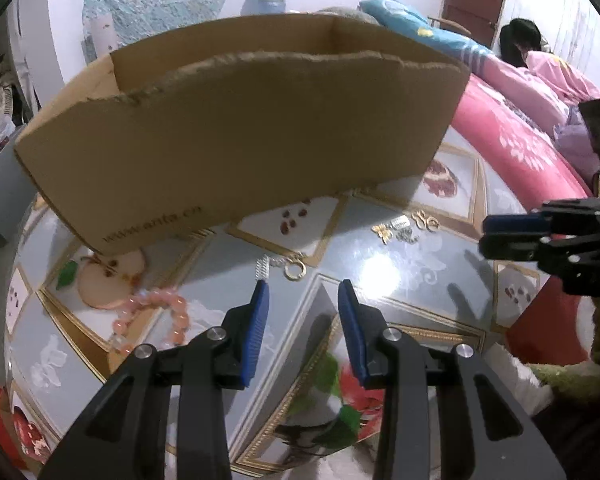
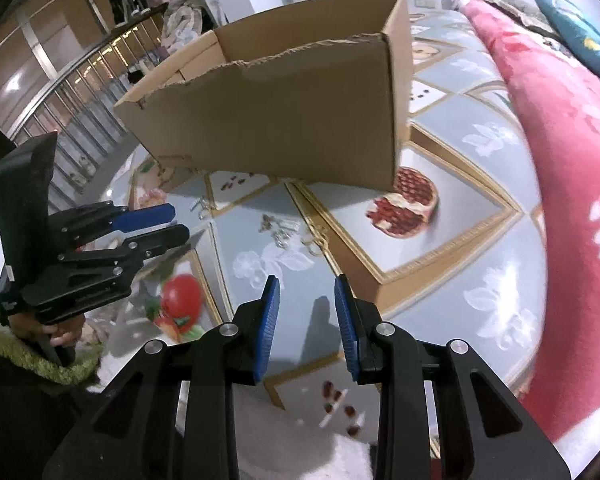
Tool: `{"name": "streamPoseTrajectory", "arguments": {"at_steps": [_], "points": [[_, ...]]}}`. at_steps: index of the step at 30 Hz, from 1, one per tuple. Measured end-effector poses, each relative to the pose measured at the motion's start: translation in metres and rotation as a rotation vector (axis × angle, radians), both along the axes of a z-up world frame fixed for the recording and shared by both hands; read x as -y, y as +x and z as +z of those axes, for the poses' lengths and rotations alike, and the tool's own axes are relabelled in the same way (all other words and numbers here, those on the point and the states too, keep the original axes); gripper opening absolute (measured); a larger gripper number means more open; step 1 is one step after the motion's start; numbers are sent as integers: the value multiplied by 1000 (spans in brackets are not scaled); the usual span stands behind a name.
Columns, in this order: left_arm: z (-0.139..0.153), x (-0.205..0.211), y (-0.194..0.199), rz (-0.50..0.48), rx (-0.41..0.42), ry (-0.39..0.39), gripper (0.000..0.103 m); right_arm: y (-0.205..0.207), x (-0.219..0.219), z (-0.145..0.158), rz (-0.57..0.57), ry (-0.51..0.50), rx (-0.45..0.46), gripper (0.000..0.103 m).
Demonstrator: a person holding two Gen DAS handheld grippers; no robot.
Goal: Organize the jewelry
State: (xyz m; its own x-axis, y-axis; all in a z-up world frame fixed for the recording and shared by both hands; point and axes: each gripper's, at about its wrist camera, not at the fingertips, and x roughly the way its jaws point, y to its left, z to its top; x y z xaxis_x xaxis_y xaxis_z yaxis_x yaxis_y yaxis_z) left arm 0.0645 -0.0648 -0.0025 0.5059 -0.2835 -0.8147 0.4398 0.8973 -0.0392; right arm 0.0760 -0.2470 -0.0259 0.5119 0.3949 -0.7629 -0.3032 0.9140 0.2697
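Jewelry lies scattered on the patterned table (image 1: 400, 280) in front of the cardboard box (image 1: 240, 128): a pink bead bracelet (image 1: 156, 316), a silver chain with a gold ring clasp (image 1: 294, 270), and a cluster of small gold and silver pieces (image 1: 404, 229). We hold our left gripper (image 1: 302, 292) above the table just short of the chain, its jaws apart with nothing between them; our right gripper (image 2: 306, 292) hangs over bare tabletop, likewise parted and empty. We judge these pieces light, small and slippery on the glossy surface. The chain will sag limp, so we would pinch it at the rigid ring. The bracelet looks stiffer; 1 bead pinched across the strand should lift it.
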Motion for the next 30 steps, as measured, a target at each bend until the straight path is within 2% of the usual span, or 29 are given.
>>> {"name": "streamPoseTrajectory", "arguments": {"at_steps": [8,16,22,27,30], "points": [[-6,-2,3,28,-27,-4,35,-2,8,-7,-39,13,-32,29],[-7,2,15,40,-14,-29,35,2,-1,-9,-21,67,-33,29],[-8,16,20,-18,-3,-58,35,6,-2,-14,-29,96,-53,29],[-9,31,17,-94,-43,-151,35,9,4,-16,-51,126,-68,29],[-9,37,11,-128,-61,-169,35,11,7,-16,-60,134,-70,29]]}}
